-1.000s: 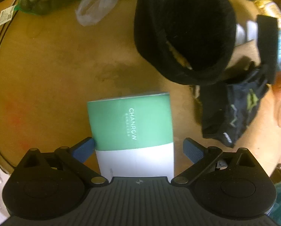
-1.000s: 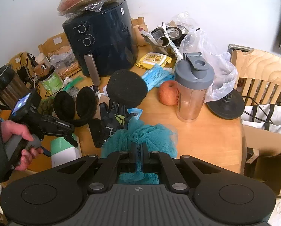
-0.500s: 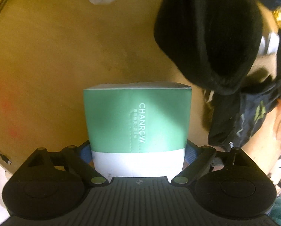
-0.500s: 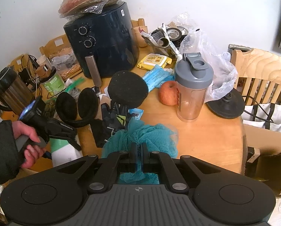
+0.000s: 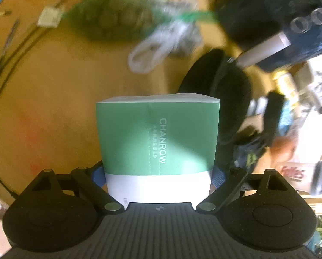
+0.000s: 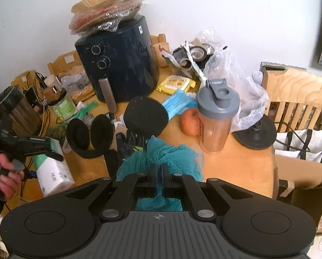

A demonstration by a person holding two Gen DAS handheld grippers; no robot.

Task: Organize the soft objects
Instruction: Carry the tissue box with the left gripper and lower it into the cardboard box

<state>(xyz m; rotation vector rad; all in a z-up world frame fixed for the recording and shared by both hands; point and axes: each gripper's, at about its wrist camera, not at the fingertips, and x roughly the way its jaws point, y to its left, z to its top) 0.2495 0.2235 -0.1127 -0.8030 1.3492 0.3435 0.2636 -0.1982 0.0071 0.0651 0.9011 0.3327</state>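
Looking down from the left wrist: only the green-and-white tissue pack (image 5: 157,149) filling the middle, blurred wooden surface (image 5: 53,99) behind, a netted green bag (image 5: 113,21) and a clear plastic bag (image 5: 161,45) beyond. Seen solely from the right wrist: whole cluttered surface (image 6: 236,168) with dark air fryer (image 6: 120,60), grey-lidded shaker bottle (image 6: 217,116), an apple (image 6: 190,122), yellow wipes packet (image 6: 176,84), black earmuffs (image 6: 89,136), round black pad (image 6: 146,116), wooden chair (image 6: 299,95), and a person's hand (image 6: 5,172) gripping the left tool.

Left tongs (image 5: 158,176): spread wide yet clamped on the tissue pack, blue pads (image 5: 217,176) pressed against both its sides; jaws just narrowed onto it. From the right wrist, left tongs (image 6: 42,164) and pack (image 6: 53,172) at the left edge of the surface, pack tilted; whether it rests on the surface or clears it, cannot tell.

Right tongs (image 6: 158,179): drawn almost fully together, pinching the teal mesh bath pouf (image 6: 161,159), netting bunched ahead of the tips and showing below them, over the near middle of the surface.

Readable writing: "CHANROW" in white down the green wrapper, smaller characters beside it too fine to read. Lettering on the pack's white end seen from the right wrist, not legible.
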